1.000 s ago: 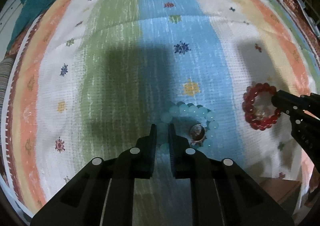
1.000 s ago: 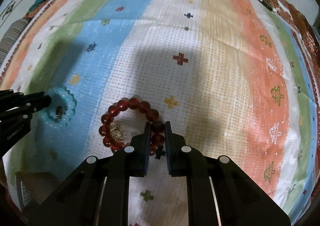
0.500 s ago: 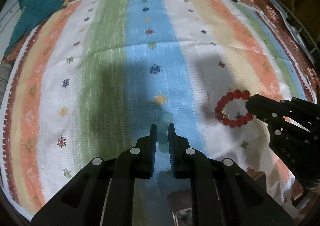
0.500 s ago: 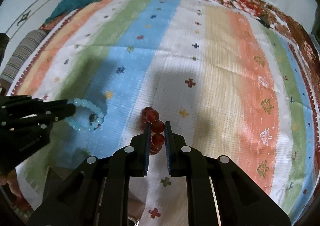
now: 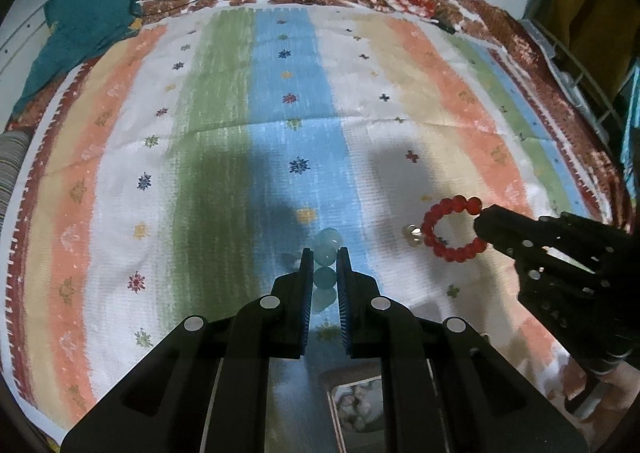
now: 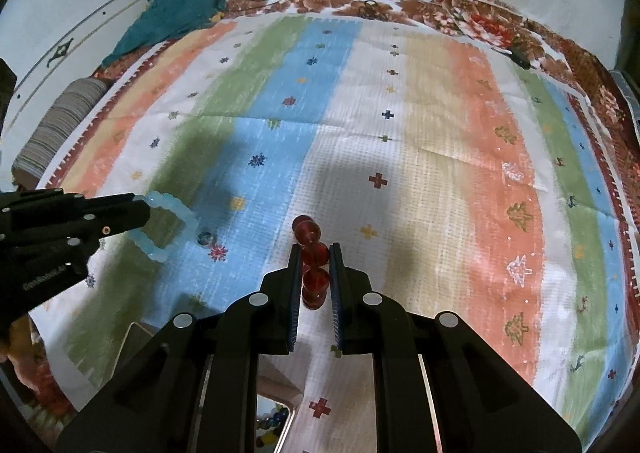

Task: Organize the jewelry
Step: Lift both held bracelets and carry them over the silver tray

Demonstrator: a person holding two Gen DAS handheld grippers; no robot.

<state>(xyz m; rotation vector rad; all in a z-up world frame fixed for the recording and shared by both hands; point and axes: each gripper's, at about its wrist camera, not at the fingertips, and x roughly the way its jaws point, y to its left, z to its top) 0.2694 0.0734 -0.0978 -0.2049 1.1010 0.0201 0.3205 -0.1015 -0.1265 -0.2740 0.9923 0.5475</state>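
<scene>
So both grippers have a bracelet pinched. The left gripper (image 5: 324, 257) has its jaws squeezed onto the pale blue bead bracelet (image 5: 325, 267), which runs edge-on as a line of beads straight up the gap between the two fingers, low centre of the left wrist view. The right gripper (image 6: 315, 253) does the same with the red bead bracelet (image 6: 314, 267): beads stacked in the slot, a couple poking out past the tips.

Each camera only gets its own bracelet edge-on, so you need the other view for the shape. In the left wrist view, the red one (image 5: 454, 229) hangs as a full ring off the right gripper's tip at centre right, with a small silvery charm (image 5: 414, 235) on its left side. In the right wrist view, the blue loop (image 6: 170, 227) dangles at centre left with a dark round charm (image 6: 206, 239) on its right side.

Both are off the striped blanket (image 5: 224, 141). A box with beads inside (image 6: 276, 423) peeks out at the bottom edge.

There's white lettering on the left gripper's body at lower left of the right view, too blurry to read.
</scene>
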